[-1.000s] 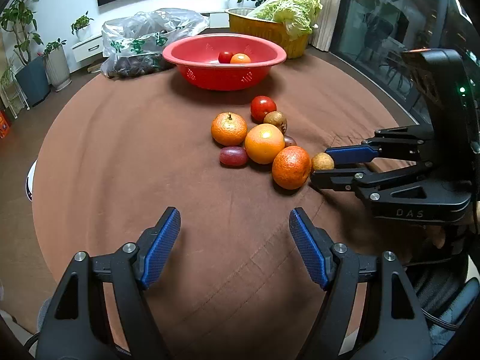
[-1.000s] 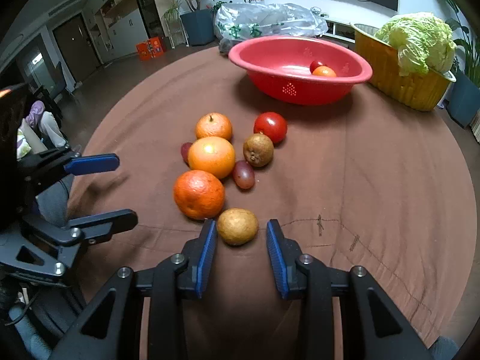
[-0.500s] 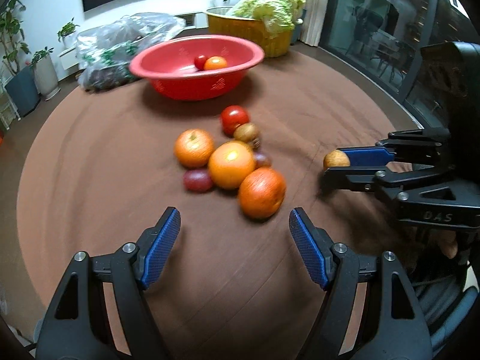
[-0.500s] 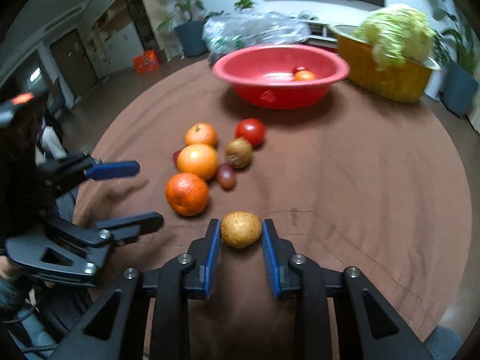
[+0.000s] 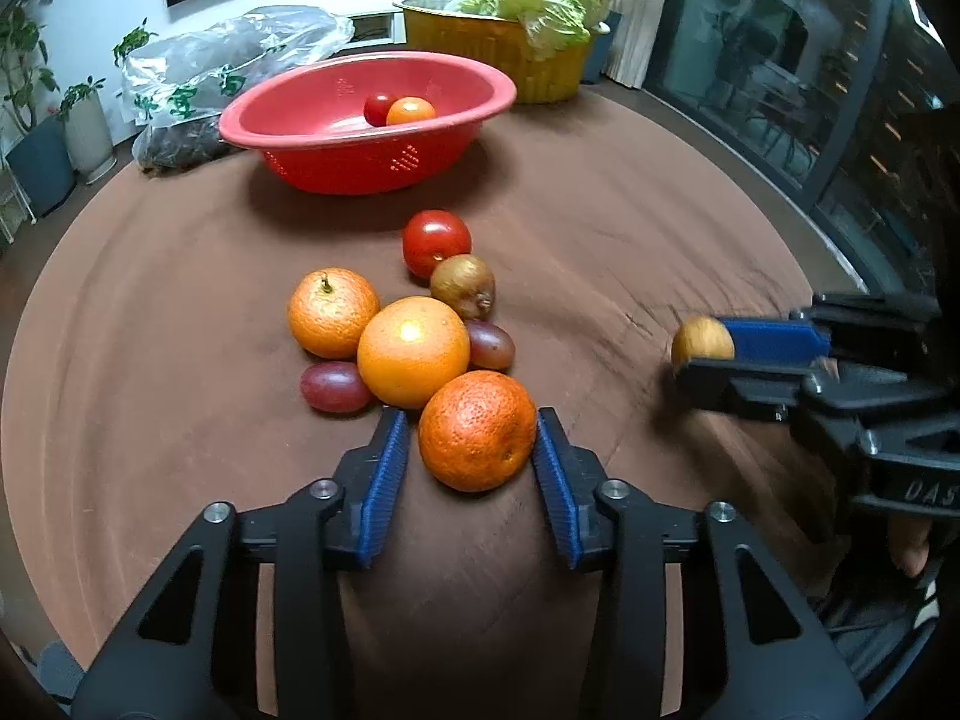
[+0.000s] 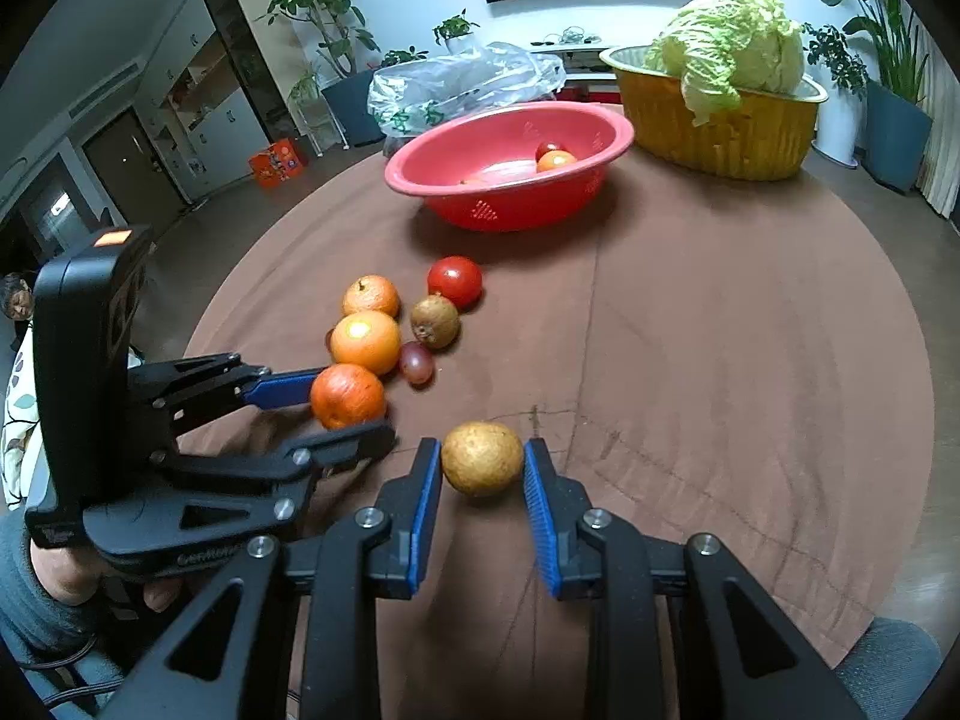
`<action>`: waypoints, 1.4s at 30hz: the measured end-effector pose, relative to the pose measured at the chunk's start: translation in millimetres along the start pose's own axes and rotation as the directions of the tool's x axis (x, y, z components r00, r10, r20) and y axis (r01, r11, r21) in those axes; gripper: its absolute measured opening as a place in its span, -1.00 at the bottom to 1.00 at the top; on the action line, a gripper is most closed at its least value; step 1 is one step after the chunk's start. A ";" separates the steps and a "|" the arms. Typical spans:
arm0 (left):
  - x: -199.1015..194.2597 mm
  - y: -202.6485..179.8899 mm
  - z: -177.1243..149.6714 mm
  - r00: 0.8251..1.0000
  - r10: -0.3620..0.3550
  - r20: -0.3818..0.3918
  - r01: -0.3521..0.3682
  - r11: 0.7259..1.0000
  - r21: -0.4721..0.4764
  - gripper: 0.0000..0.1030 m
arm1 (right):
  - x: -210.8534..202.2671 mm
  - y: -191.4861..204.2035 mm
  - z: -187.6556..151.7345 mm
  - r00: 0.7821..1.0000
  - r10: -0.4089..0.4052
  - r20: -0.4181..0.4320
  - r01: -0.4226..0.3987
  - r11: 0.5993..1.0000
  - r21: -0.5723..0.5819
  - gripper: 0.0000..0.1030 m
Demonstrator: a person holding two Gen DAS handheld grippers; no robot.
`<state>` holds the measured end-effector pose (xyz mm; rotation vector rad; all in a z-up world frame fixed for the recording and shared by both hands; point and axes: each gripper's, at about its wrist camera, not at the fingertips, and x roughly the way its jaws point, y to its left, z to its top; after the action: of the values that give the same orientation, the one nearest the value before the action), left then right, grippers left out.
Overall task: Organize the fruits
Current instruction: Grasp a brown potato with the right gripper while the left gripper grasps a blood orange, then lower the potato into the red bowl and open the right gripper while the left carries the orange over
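Observation:
My left gripper (image 5: 474, 462) is closed around a dark orange (image 5: 477, 430) at the near end of a fruit cluster; its pads touch both sides. It also shows in the right wrist view (image 6: 348, 405). My right gripper (image 6: 483, 480) is shut on a small brown fruit (image 6: 482, 458), lifted off the brown tablecloth; it shows in the left wrist view (image 5: 702, 339) too. Two more oranges (image 5: 413, 351), two grapes (image 5: 336, 386), a kiwi (image 5: 463, 286) and a tomato (image 5: 436, 239) lie on the cloth. A red bowl (image 5: 336, 138) behind holds a tomato and an orange.
A yellow tub (image 5: 498, 54) with a cabbage (image 6: 732, 42) stands behind the bowl at the back right. A plastic bag (image 5: 210, 72) lies at the back left. The round table's edge (image 6: 912, 360) curves close on the right.
My left gripper moved forward and closed around the dark orange. My right gripper closed on the brown fruit and carried it up and to the right, away from the cluster.

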<state>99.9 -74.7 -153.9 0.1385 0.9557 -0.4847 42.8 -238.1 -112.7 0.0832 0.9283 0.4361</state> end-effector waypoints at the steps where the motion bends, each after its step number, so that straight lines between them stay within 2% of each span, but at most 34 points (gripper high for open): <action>1: -0.1 0.8 0.2 1.000 -0.005 0.002 0.005 1.000 -0.002 -0.36 | -0.5 -0.3 -0.7 1.000 0.002 0.001 -0.002 1.000 0.001 -0.41; 8: -4.6 2.5 -4.0 1.000 -0.025 0.006 0.025 1.000 -0.008 -0.36 | -2.5 -4.6 -1.6 1.000 0.003 0.005 -0.003 1.000 0.020 -0.41; 20: -39.1 15.3 -9.1 0.995 -0.089 0.039 0.091 0.995 -0.049 -0.36 | -2.5 -16.4 10.4 1.000 -0.012 0.008 0.012 0.998 0.058 -0.41; 25: -48.7 42.1 15.4 0.995 -0.052 0.090 0.059 0.996 -0.074 -0.36 | -3.2 -23.3 28.9 0.999 -0.025 0.024 0.023 0.998 0.065 -0.41; 32: -43.9 66.7 76.6 0.988 -0.003 0.152 0.010 0.999 -0.041 -0.36 | -3.0 -33.7 86.6 0.996 -0.021 0.082 0.014 0.996 0.085 -0.41; 38: -20.2 65.8 124.7 0.989 0.018 0.148 -0.019 1.000 0.006 -0.36 | 20.1 -25.9 136.3 0.995 -0.052 0.086 0.051 0.998 0.021 -0.41; 42: 3.8 75.1 144.8 0.991 0.034 0.132 -0.035 0.999 0.007 -0.36 | 40.9 -26.4 157.7 0.996 -0.059 0.065 0.060 0.998 -0.011 -0.41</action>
<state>244.5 -56.3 -80.6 0.1298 0.8205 -0.4609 197.2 -227.5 -55.3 0.0574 0.8620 0.3821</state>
